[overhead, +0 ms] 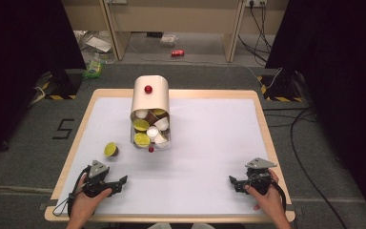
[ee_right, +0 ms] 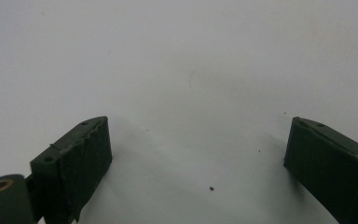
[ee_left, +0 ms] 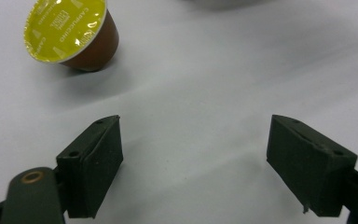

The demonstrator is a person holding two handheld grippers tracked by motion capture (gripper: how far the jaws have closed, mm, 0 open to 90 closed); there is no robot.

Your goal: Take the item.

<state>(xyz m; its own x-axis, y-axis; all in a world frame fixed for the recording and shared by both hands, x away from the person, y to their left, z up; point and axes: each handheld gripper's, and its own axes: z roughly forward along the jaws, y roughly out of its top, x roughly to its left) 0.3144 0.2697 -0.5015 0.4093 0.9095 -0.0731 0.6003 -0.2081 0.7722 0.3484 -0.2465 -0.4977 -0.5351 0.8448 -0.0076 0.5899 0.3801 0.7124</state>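
High view first: from where I stand, a white mat [overhead: 205, 143] covers a wooden-edged table [overhead: 262, 119], and a cream dispenser [overhead: 151, 98] with a red knob [overhead: 148, 89] stands just past the middle, toward twelve o'clock. Its clear lower bin [overhead: 151, 131] is crowded with coffee capsules [overhead: 141, 125], yellow-lidded and white ones jumbled together, and a second small red knob [overhead: 150, 150] sits at its foot.

One loose capsule [overhead: 111, 150] lies on its side on the mat at about ten o'clock from the left gripper [overhead: 122, 181], well apart from it and a little to the dispenser's left. Left gripper view shows that capsule [ee_left: 70, 32] at eleven o'clock, yellow foil lid facing the camera, brown body behind, with bare mat between it and the jaws, which stand wide apart with nothing in them.

At the near right corner a hand [overhead: 267, 193] holds the right gripper [overhead: 232, 180], pointing inward toward nine o'clock. Right gripper view has its jaws spread wide as well, over plain white mat with a dark speck [ee_right: 211, 188] between them.

Beyond the table, on the grey floor, lie a red can [overhead: 177, 53] and trailing cables [overhead: 300, 138].
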